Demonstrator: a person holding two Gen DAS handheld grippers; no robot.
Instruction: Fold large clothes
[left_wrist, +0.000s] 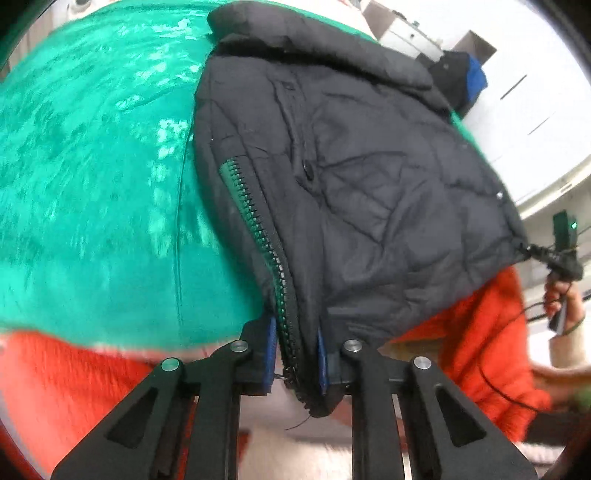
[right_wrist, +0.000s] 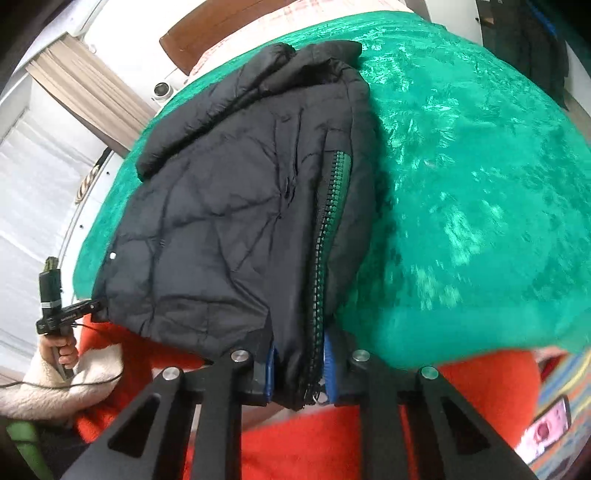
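Observation:
A black padded jacket (left_wrist: 369, 184) with a green-backed zipper (left_wrist: 251, 206) lies folded on a green velvety cover (left_wrist: 92, 184). My left gripper (left_wrist: 297, 354) is shut on the jacket's near hem, its blue pads pressing on the zipper edge. In the right wrist view the jacket (right_wrist: 221, 203) is seen from the other side, and my right gripper (right_wrist: 298, 369) is shut on the hem by the zipper's end. Each view also shows the other gripper pinching the far hem corner: the right gripper (left_wrist: 535, 253) and the left gripper (right_wrist: 94, 306), each held by a hand.
An orange fleece blanket (right_wrist: 332, 443) covers the near edge below the green cover (right_wrist: 480, 184). A phone (right_wrist: 546, 424) lies on striped fabric at the right. Dark and blue clothing (left_wrist: 461, 77) hangs beyond the far side. A wooden headboard (right_wrist: 221, 29) and a curtain (right_wrist: 85, 85) stand behind.

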